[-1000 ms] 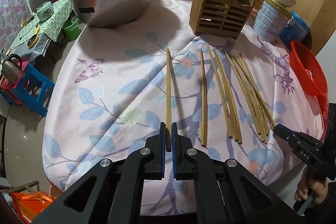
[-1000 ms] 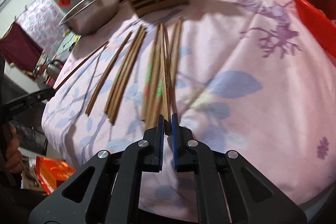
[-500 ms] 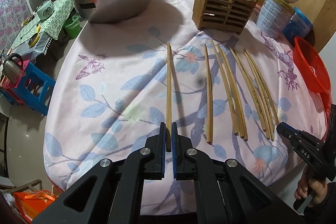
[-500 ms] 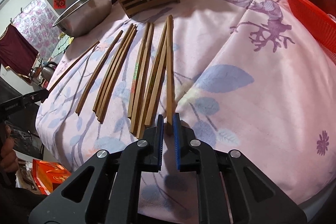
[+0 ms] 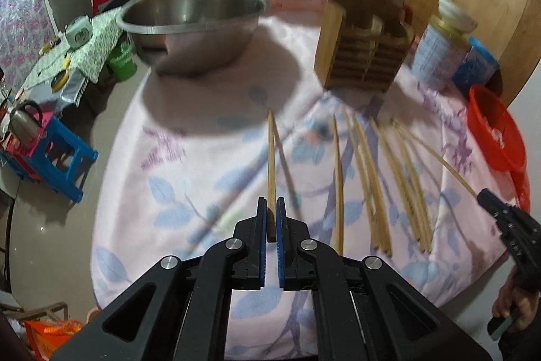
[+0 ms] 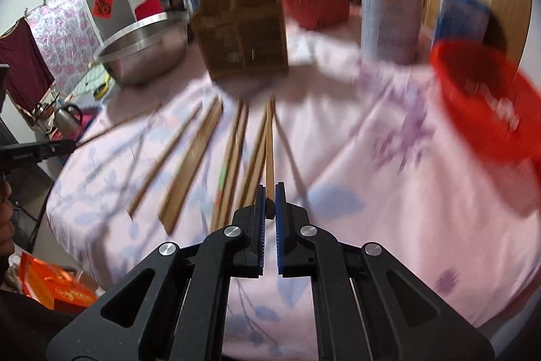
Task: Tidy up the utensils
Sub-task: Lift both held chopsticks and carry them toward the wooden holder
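One chopstick (image 5: 271,158) sits in the middle of the left wrist view, w/ its near end pinched tight between the blue pads of the left gripper (image 5: 271,219). It pokes up & away toward the metal bowl (image 5: 192,26) at upper left, and its shadow lies on the cloth just beside it, so it looks lifted off.

In the right wrist view, another chopstick (image 6: 269,151) is squeezed between the pads of the right gripper (image 6: 269,202), jaws closing tight on it. It points toward the wooden holder (image 6: 241,36) at top middle.

The rest of the chopsticks (image 5: 375,185) lie flat in a row on the pink flower cloth (image 5: 203,164), right of center in the left view. They run side by side, some touching.

The holder stands upright at the far side of the table. A tall tin (image 5: 443,53) & a blue tub (image 5: 478,66) stand to its right. A red basket (image 5: 497,131) sits at the right edge. Lots of blur in both views.

A person's hand (image 5: 514,303) grips the right tool at lower right of the left view.
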The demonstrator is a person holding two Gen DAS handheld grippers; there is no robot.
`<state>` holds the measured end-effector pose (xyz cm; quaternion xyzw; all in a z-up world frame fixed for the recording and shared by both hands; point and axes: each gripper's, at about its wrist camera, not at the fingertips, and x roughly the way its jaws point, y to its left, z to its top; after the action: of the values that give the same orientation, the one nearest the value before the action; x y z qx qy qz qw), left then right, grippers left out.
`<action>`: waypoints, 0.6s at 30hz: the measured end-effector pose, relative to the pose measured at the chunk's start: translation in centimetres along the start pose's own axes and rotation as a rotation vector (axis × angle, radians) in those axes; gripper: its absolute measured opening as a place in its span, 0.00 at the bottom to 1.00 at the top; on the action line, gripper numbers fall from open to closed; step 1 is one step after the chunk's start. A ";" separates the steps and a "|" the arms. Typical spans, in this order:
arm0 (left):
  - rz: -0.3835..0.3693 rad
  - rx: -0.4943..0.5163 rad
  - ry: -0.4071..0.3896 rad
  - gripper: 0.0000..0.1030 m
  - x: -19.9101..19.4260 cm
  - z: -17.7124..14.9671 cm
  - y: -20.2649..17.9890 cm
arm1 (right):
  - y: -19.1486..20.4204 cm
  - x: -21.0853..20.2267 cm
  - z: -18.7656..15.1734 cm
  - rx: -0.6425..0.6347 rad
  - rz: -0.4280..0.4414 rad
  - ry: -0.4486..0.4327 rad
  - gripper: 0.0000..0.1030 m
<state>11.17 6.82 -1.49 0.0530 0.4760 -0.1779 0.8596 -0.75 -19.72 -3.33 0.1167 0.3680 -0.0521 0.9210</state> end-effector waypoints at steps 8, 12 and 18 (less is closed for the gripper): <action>-0.066 0.051 -0.080 0.05 -2.8 3.9 -0.5 | 0.6 -4.3 5.0 0.076 0.021 -0.166 0.06; -0.072 0.087 -0.100 0.05 -3.0 5.2 -1.4 | 0.5 -3.9 6.4 0.091 0.034 -0.180 0.06; -0.041 0.049 -0.119 0.05 -2.9 5.6 -2.2 | 0.1 1.1 4.5 -0.045 0.155 0.047 0.35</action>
<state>13.49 4.10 4.16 0.0535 0.4206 -0.2098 0.8810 3.08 -20.77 -0.93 0.1254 0.3802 0.0305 0.9158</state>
